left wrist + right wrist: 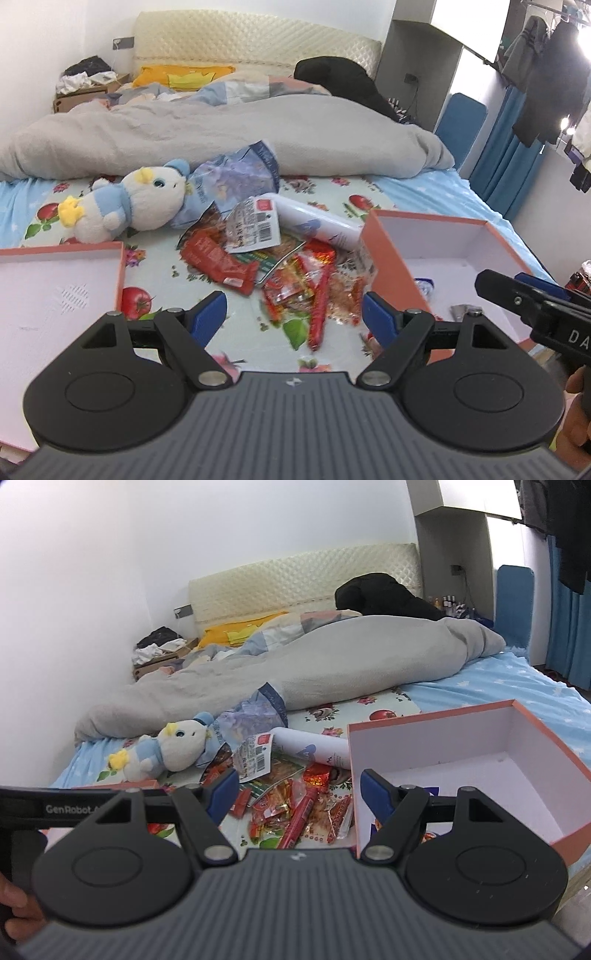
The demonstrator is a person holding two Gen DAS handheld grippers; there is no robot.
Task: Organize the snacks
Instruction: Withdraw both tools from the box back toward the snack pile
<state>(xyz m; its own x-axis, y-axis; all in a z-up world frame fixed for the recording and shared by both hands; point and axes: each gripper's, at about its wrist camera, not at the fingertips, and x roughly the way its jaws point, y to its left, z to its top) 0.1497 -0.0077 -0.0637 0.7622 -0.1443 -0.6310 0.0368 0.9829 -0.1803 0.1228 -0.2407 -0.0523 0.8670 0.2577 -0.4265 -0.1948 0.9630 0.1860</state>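
A heap of snack packets [295, 273] [295, 805] lies on the flowered bedsheet, with a long red sausage stick [319, 310] [299, 818] at its front and a white tube [317, 221] [310, 751] behind. My left gripper [295, 315] hovers just short of the heap, open, nothing between its blue pads. My right gripper [299, 790] hangs open above the heap's right side, its right finger over the wall of the orange box [461, 771]. That box [391, 258] stands right of the heap and holds a few small items.
A second orange box or lid [55, 295] lies left of the heap. A blue and white plush toy [129, 206] [173, 749] and a blue bag [236, 177] lie behind it. A grey duvet [221, 136] covers the bed's far half.
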